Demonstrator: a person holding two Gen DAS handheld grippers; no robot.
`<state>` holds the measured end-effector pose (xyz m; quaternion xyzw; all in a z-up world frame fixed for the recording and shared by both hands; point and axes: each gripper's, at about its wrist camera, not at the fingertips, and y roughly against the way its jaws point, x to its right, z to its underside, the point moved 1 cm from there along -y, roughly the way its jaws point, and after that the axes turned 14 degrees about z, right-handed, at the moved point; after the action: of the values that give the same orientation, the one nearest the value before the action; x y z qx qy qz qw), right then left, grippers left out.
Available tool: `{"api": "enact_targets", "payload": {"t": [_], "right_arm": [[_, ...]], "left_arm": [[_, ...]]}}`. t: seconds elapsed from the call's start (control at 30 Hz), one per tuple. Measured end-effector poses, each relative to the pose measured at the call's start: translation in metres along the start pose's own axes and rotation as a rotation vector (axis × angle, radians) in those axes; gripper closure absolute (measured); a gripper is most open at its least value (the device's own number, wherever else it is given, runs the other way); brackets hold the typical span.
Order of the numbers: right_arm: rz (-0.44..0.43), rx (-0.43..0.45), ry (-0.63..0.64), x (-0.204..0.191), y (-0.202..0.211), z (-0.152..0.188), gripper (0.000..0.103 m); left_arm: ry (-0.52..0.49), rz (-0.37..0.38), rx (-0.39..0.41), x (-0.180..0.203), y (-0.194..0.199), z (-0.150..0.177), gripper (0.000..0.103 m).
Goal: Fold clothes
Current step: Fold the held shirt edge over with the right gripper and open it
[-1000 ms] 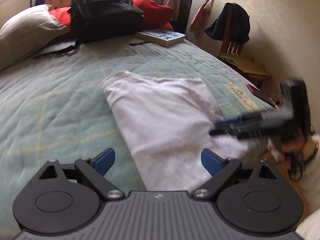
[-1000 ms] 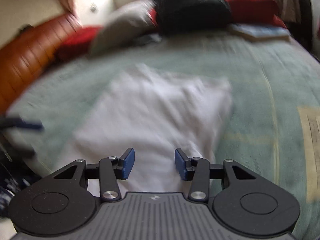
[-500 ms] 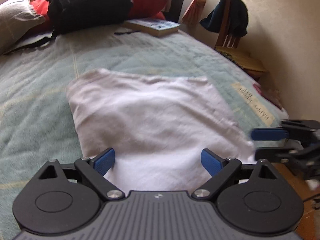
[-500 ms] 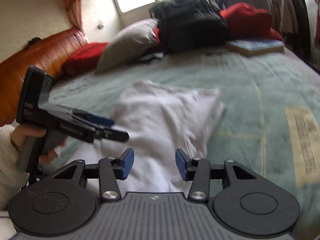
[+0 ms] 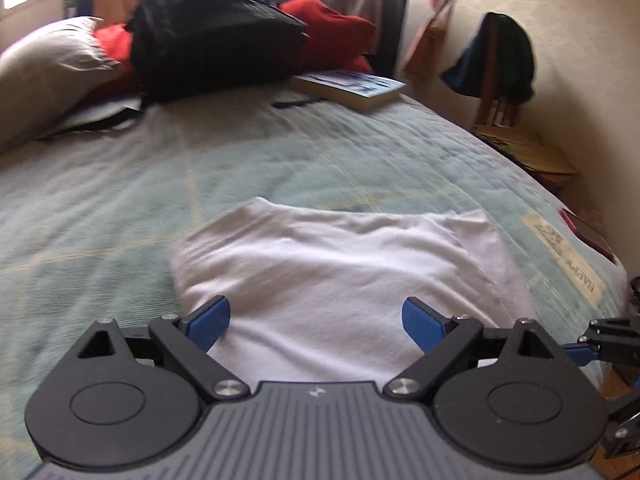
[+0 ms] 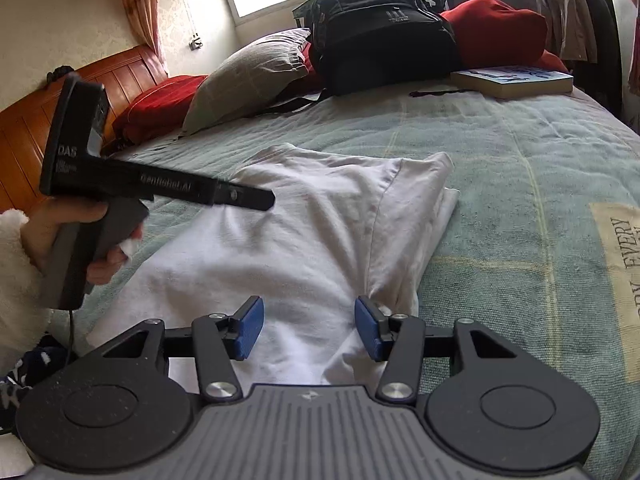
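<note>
the right gripper (image 6: 309, 328) stands half parted, blue ribbed pads clear of the cloth, nothing pinched. the left gripper (image 5: 316, 324) gapes wide over the near hem — a hand (image 6: 76, 236) in a fleecy sleeve holds its matte black handle. between them the white t-shirt (image 6: 304, 240), soft and creased, lies folded into a rough rectangle on the quilted green bedspread (image 6: 520, 168).

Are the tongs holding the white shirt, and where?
No. Both the left tongs and right tongs are open above the white shirt, gripping nothing.
</note>
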<state>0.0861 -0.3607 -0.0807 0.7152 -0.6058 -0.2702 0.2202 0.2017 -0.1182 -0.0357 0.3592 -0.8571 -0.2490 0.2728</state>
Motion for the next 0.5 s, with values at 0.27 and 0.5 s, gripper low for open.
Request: {"api": "enact_targets", "payload": {"t": [0.27, 0.5], "right_arm": [[0.08, 0.046, 0.124, -0.024, 0.003, -0.04, 0.034], [0.08, -0.03, 0.139, -0.018, -0.053, -0.064, 0.03]], "left_arm": [[0.109, 0.007, -0.056, 0.012, 0.055, 0.029, 0.006], [0.115, -0.051, -0.045, 0.017, 0.074, 0.053, 0.005]]}}
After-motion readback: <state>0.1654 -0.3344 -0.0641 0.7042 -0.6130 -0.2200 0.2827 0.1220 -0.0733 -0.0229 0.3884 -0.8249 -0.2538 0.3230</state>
